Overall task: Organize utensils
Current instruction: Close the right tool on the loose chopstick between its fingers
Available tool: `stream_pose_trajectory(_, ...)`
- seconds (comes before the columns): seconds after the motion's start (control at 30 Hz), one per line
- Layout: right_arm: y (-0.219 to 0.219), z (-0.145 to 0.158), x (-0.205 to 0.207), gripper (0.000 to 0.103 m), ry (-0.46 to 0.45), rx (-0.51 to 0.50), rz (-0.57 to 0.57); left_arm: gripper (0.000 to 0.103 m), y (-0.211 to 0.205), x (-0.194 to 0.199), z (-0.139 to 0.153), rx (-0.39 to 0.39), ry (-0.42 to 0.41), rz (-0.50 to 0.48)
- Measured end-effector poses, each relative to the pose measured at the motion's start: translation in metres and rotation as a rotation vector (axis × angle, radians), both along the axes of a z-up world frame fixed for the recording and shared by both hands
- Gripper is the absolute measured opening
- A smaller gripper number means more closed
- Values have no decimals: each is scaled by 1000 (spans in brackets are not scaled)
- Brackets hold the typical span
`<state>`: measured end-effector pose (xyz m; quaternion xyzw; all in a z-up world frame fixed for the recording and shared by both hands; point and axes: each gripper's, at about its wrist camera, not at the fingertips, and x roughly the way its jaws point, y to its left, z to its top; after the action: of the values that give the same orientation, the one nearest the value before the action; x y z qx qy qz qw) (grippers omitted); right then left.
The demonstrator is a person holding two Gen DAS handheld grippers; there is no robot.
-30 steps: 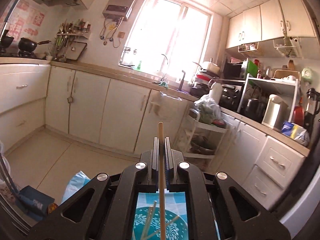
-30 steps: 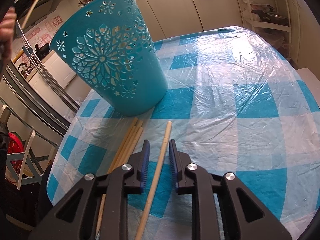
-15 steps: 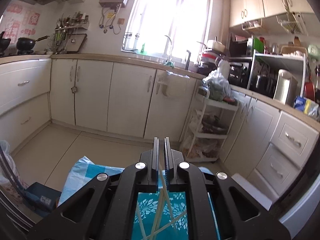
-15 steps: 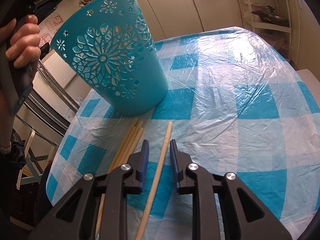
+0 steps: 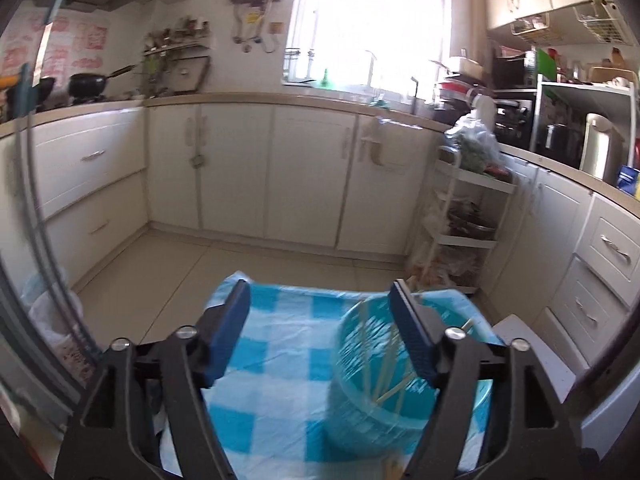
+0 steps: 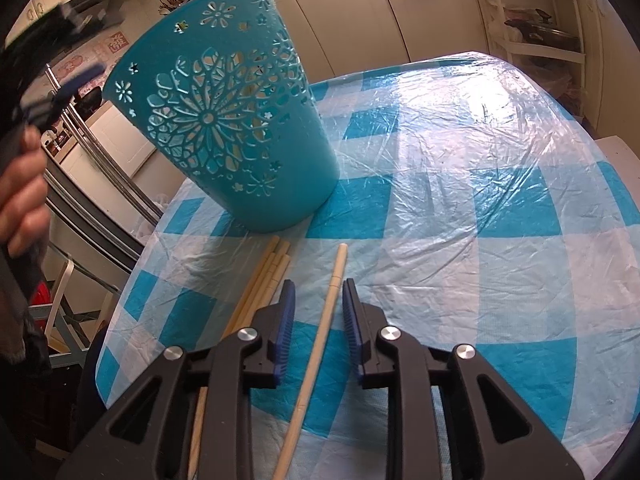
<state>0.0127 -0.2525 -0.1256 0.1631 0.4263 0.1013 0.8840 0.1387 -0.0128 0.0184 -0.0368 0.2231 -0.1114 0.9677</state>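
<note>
Left tongs [image 5: 320, 320] now opening (chopstick dropped), loose chopstick [image 6: 320, 336] between right tongs [image 6: 318, 300]

Teal plastic basket [image 6: 240, 120], tapered, flower-pattern cut-outs in the wall; upright on the blue-and-white checked tablecloth [image 6: 460, 208], near its edge. Several pale wooden chopsticks [image 5: 384, 364] inside, leaning crossed against the wall. Loose bundle of chopsticks [image 6: 264, 280] flat on the cloth just beside the basket's base. Single chopstick [image 6: 324, 320] lying apart, alongside the bundle, pointing toward the basket.
</note>
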Motion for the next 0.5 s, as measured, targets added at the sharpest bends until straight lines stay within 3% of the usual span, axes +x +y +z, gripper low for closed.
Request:
stream_pose_trajectory(0.13, 2, 0, 0, 28, 1, -7, 1, 83, 31, -17, -32, 15, 66, 70)
stream_pose_trajectory(0.27, 7, 2, -2, 28, 3, -62, -26, 83, 46, -23, -81, 53, 208, 96)
stream_pose_trajectory(0.4, 29, 5, -3, 28, 9, -234, -15, 83, 43, -29, -106, 89, 276, 90)
stream_pose_trajectory(0.5, 48, 5, -2, 19, 9, -394, -23, 86, 37, -32, -112, 112, 284, 71)
